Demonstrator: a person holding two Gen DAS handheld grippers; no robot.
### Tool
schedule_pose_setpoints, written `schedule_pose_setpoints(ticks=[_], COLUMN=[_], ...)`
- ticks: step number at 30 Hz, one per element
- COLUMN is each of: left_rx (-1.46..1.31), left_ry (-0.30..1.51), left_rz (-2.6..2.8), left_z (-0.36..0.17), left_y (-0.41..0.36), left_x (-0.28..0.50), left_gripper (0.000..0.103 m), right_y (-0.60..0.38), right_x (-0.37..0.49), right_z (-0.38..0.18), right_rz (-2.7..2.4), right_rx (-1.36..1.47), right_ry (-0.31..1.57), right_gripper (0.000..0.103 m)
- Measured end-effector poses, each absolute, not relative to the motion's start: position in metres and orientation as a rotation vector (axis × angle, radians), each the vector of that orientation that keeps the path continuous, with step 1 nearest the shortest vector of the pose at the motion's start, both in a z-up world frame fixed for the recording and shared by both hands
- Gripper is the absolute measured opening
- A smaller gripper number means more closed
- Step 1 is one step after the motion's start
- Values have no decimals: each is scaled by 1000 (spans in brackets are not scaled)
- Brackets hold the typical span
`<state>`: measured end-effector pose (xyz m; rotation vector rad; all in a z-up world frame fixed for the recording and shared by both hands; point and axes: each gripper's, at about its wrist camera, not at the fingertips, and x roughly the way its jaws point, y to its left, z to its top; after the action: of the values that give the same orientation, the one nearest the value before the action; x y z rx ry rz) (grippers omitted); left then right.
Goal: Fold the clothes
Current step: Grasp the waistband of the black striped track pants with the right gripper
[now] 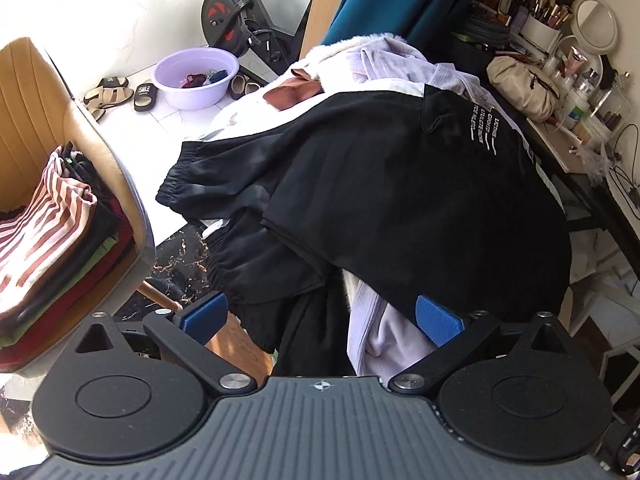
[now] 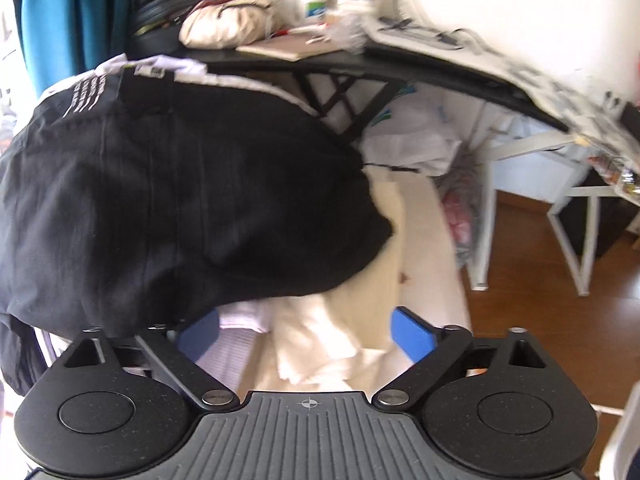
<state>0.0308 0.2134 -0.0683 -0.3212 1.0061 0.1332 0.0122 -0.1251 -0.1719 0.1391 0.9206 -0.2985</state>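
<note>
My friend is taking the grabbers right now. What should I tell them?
Left gripper: open, holding nothing, over the near edge of the clothes pile.
Right gripper: open, holding nothing, over a cream cloth beside the pile.
Things: a black garment with white lettering lies spread on top of the pile, dark pants with elastic cuffs to its left, and a lilac garment underneath. A stack of folded clothes sits on the tan chair.
Done: the stack on the chair looks finished.
Left: the black garment is not folded yet, nor is the rest of the pile.
</note>
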Motion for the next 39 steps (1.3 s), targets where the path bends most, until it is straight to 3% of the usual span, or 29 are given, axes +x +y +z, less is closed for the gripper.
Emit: schedule_pose_setpoints(ticks=[12, 16, 20, 34, 36, 39], left_rx=[-373, -398, -503, -563, -560, -560], left_ry=[963, 935, 911, 922, 932, 948], left_rz=[341, 411, 507, 572, 553, 522], left_z=[-41, -32, -29, -28, -31, -36], left_y=[181, 176, 186, 174, 172, 170], left_x=[77, 78, 66, 63, 68, 77], left_gripper=[102, 102, 102, 102, 102, 102], right_y=[-163, -178, -176, -104, -97, -100], right_x=[153, 209, 260, 328, 325, 307], right_z=[-145, -136, -138, -148, -153, -151], right_rz=[-102, -75, -20, 157, 202, 198], right_rx=[147, 218, 262, 204, 175, 154], right_ry=[783, 725, 710, 744, 782, 760], right_gripper=[80, 97, 102, 102, 99, 72])
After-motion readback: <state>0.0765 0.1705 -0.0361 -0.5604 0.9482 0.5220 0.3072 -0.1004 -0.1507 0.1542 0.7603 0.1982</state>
